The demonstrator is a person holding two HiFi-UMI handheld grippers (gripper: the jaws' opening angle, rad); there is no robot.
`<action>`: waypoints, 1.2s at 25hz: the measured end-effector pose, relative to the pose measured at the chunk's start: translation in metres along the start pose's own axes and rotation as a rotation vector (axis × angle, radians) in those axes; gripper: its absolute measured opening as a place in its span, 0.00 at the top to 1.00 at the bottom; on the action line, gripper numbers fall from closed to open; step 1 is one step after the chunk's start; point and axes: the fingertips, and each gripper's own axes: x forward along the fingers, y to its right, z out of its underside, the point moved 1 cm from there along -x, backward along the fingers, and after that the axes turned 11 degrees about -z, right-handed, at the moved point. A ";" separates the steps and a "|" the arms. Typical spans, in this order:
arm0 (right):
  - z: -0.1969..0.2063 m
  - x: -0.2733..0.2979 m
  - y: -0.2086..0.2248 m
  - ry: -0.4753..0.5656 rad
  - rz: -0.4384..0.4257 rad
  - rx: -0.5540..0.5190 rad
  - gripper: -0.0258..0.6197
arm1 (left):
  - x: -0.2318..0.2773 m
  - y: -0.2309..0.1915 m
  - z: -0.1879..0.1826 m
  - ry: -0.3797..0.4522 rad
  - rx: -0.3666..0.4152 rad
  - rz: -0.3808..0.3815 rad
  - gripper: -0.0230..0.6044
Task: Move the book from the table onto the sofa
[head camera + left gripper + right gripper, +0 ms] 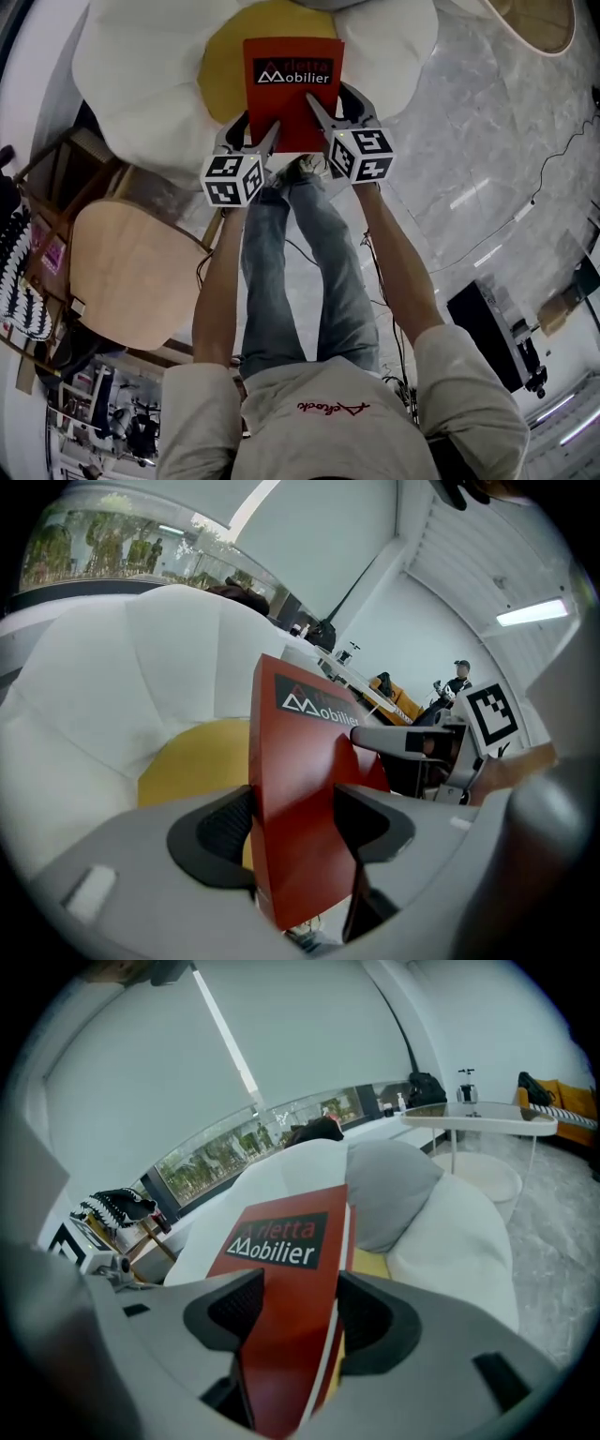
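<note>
Book [292,89]: red cover with a black title band, lying flat over the sofa's yellow middle. Its near edge points toward the person. Whether it touches the cushion cannot be told.
Left tool [254,135]: jaws clamped on the book's near left corner, one on each face.
Right tool [337,112]: jaws clamped on the book's near right corner, one above and one below the cover.
Sofa [141,66]: white, with rounded lobes around a yellow cushion [223,66]. A grey pillow [389,1190] lies at its back.
Person: stands at the sofa's front edge, both forearms reaching forward.
Nearby: a wooden chair [131,272] stands to the person's left on the grey marble floor [487,141].
</note>
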 end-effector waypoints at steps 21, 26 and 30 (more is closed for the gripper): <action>0.063 0.093 0.080 -0.046 -0.027 0.013 0.58 | 0.115 -0.048 0.041 -0.029 -0.033 -0.052 0.55; 0.072 0.104 0.091 -0.055 -0.029 0.035 0.58 | 0.126 -0.052 0.046 -0.039 -0.043 -0.057 0.55; 0.077 0.108 0.093 -0.048 -0.028 0.045 0.58 | 0.129 -0.055 0.049 -0.035 -0.058 -0.055 0.55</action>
